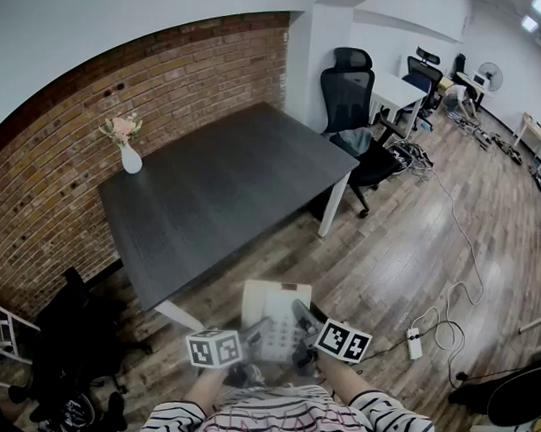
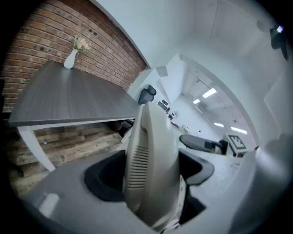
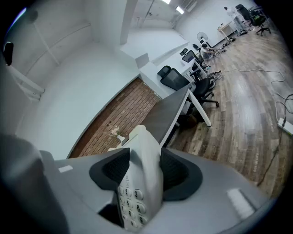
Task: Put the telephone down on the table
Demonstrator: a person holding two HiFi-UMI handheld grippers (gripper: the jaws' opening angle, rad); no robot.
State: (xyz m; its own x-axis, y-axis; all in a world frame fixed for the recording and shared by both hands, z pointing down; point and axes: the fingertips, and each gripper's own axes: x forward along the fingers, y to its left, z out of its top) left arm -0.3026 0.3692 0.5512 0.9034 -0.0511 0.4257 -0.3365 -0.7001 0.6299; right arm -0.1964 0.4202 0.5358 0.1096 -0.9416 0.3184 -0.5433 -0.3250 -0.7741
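A cream desk telephone (image 1: 272, 310) hangs in the air just in front of my chest, short of the near edge of the dark grey table (image 1: 227, 183). My left gripper (image 1: 256, 331) is shut on its left side, where the handset (image 2: 153, 160) fills the space between the jaws. On the telephone's right side my right gripper (image 1: 301, 314) is shut, and the keypad (image 3: 132, 201) shows between its jaws. The table (image 2: 68, 98) lies ahead and a little lower, also seen as the table (image 3: 167, 116) in the right gripper view.
A white vase with flowers (image 1: 129, 154) stands at the table's far left corner by the brick wall. Black office chairs (image 1: 350, 98) stand beyond the table's right end. Another dark chair (image 1: 62, 336) sits at lower left. A power strip (image 1: 414, 342) and cables lie on the wooden floor.
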